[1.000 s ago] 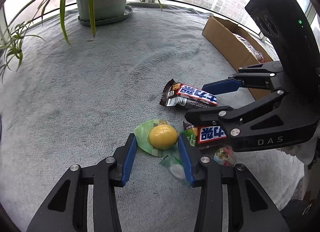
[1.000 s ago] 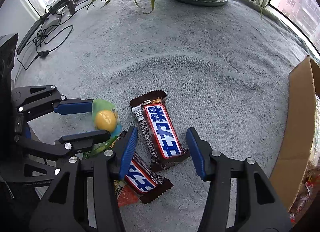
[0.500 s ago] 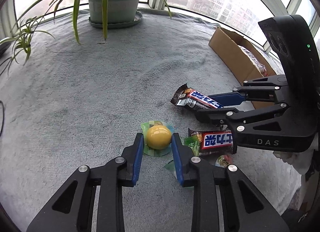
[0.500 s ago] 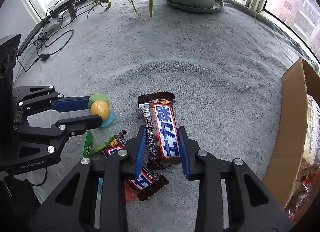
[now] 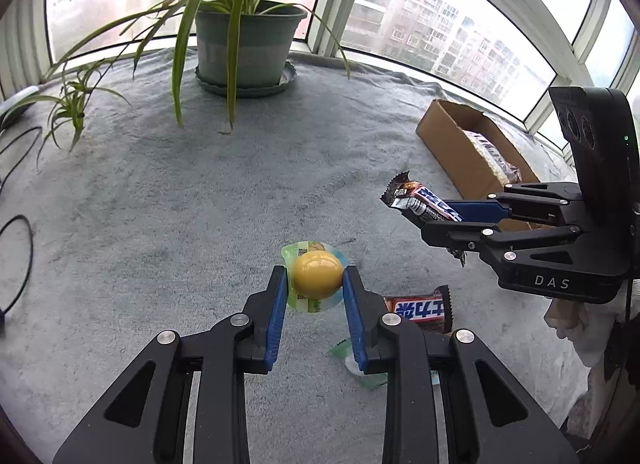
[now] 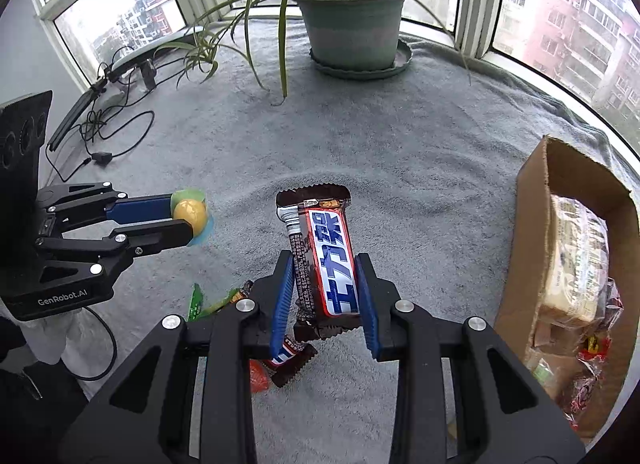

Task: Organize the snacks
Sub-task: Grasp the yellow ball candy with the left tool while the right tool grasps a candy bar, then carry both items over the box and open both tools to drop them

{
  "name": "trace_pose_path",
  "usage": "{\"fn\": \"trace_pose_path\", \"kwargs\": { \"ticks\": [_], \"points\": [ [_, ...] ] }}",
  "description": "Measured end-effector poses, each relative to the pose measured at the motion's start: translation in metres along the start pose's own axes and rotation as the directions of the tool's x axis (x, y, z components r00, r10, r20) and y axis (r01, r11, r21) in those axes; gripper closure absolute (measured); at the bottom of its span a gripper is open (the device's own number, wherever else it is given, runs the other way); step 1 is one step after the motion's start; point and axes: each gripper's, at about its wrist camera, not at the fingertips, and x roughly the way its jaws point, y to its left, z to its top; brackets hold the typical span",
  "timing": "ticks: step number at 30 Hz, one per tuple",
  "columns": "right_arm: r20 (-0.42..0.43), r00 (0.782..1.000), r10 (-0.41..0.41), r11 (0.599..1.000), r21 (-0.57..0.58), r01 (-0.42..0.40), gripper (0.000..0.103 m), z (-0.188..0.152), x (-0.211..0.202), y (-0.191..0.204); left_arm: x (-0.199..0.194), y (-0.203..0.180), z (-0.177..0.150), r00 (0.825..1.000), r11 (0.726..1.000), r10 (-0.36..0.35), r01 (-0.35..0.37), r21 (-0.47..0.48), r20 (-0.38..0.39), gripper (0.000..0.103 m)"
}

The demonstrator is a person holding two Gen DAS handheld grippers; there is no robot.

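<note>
Left tool: closed on the round yellow jelly cup with its green foil rim; the dome is pinched between the blue pads, and the cup appears lifted clear of the grey fleece table cover.

Right tool: closed on the brown-and-blue wrapped chocolate bar, which is held lengthwise, its crimped end projecting ahead of the tips.

Left on the cover: a second chocolate bar of the same kind is seen just right of the left tool; a green wrapper lies below and left of the right tool.

Destination: the open brown cardboard box, right of the right tool, already holds packets; it is judged to be the drop place.

Handling, cup: light, smooth and rounded, so slipping is likely; the grip is best kept across the widest part, with gentle pressure, since the thin plastic may dent.

Handling, bar: light and fairly stiff, with a slick wrapper; the mid-body grip is judged sound.
</note>
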Motion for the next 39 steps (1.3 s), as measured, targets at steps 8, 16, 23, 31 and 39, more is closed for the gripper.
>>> {"fn": "trace_pose_path", "kwargs": {
  "ticks": [8, 16, 23, 31, 39],
  "points": [
    [0.096, 0.992, -0.079, 0.994, 0.082, 0.072, 0.071, 0.002, -0.05, -0.046, -0.003, -0.029, 0.02, 0.998, 0.997, -0.053, 0.051, 0.051, 0.033, 0.077],
    [0.137, 0.97, -0.202, 0.964, 0.201, 0.172, 0.071, 0.001, -0.088, -0.117, 0.005, -0.073, 0.037, 0.992, 0.984, -0.122, 0.116, 0.134, 0.037, 0.077],
    [0.124, 0.947, -0.297, 0.928, 0.272, 0.256, 0.071, -0.004, -0.106, -0.174, 0.016, -0.124, 0.049, 0.981, 0.957, -0.193, 0.182, 0.224, 0.024, 0.077],
    [0.085, 0.937, -0.338, 0.903, 0.309, 0.298, 0.071, -0.008, -0.099, -0.216, 0.035, -0.179, 0.057, 0.968, 0.92, -0.249, 0.241, 0.309, -0.012, 0.077],
    [0.059, 0.937, -0.343, 0.894, 0.326, 0.307, 0.071, -0.004, -0.081, -0.236, 0.052, -0.212, 0.057, 0.961, 0.898, -0.272, 0.274, 0.345, -0.054, 0.077]
  ]
}}
